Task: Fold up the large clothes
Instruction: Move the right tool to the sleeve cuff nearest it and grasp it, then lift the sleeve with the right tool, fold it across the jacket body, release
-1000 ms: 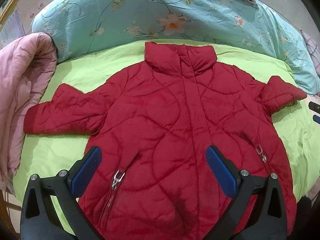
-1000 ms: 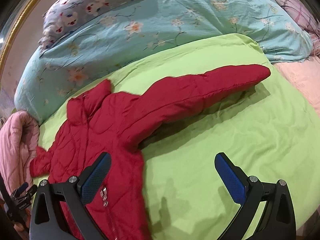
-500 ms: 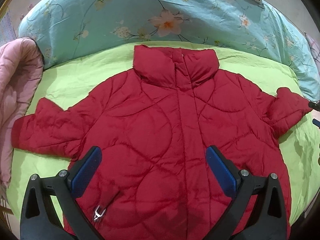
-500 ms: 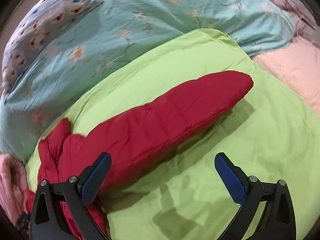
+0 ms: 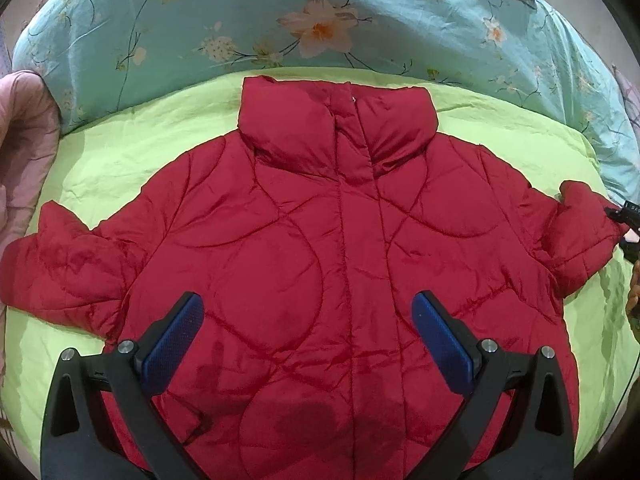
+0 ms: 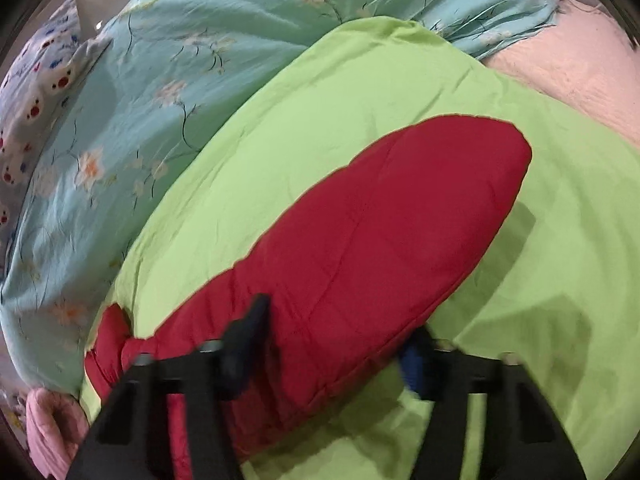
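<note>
Right wrist view: blurred jaws astride red jacket (image 6: pixel 360 248) sleeve, grip unclear.

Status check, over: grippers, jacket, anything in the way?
Left gripper open above the jacket. Right gripper blurred, fingers either side of a sleeve, grip unclear. Jacket flat, unfolded, on green sheet. Nothing blocking.

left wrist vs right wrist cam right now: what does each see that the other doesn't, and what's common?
Left wrist only: the whole red jacket front, its collar, the other sleeve, and the left tongs open above it.

Right wrist only: a close, blurred look along one sleeve with the right tongs straddling it, plus a pale pink cover.

Both: green sheet, floral blue duvet.
</note>
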A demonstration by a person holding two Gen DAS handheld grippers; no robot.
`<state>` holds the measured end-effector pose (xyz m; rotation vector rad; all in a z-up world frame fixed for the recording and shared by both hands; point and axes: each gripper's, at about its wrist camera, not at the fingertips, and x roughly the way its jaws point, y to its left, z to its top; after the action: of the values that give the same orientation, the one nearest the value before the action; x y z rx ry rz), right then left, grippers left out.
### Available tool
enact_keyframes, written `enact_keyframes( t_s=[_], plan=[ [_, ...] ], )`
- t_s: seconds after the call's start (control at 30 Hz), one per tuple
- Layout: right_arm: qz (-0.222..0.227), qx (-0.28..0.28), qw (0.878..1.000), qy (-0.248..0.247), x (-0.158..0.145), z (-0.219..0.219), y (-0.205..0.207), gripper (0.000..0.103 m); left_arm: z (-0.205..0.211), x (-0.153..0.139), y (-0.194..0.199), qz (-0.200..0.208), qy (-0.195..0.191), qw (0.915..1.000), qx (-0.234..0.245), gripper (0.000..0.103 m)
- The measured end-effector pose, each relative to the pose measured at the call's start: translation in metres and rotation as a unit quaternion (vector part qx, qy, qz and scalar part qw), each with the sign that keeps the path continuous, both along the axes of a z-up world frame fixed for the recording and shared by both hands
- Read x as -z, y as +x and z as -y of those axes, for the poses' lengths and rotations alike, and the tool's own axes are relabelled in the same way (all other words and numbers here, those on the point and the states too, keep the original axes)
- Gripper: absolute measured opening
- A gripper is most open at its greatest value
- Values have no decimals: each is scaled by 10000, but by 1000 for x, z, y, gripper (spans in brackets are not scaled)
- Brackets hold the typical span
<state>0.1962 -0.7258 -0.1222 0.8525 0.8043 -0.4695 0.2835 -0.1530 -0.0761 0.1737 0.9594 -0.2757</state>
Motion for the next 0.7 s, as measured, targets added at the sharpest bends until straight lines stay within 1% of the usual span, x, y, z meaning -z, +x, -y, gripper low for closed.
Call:
enact_keyframes(
  t_s=[0.07, 0.13, 0.17, 0.23, 0.3, 0.4, 0.53, 0.6, 0.7],
  plan=[
    [136, -35, 9998, -128, -6, -3, 0, 32, -1, 0, 2, -1, -9, 10000, 0, 103],
    [239, -82, 9992, -324, -15, -8, 1, 23, -3, 0, 3, 13, -23, 10000, -12, 103],
    [321, -127, 9984, -450, -23, -14, 1, 19, -4, 0, 4, 17, -30, 10000, -20, 103],
    [406, -212, 9970, -630, -34, -21, 2, 16, -9, 0, 6, -18, -91, 9999, -49, 103],
    [609, -402, 9934, -888, -51, -37, 6, 14, -14, 1, 8, -44, -130, 9999, -89, 103],
    [886, -687, 9872, -1132, -73, -59, 13, 12, -20, 1, 10, -60, -163, 9998, -129, 103],
    [1208, -1147, 9769, -1337, -97, -93, 25, 11, -30, -1, 11, -40, -230, 9995, -209, 103],
    [1407, -1460, 9695, -1374, -108, -116, 32, 10, -37, -1, 11, -38, -269, 9993, -264, 103],
    [1728, -2031, 9536, -1395, -124, -163, 43, 10, -50, 0, 12, -60, -325, 9987, -375, 103]
  ],
)
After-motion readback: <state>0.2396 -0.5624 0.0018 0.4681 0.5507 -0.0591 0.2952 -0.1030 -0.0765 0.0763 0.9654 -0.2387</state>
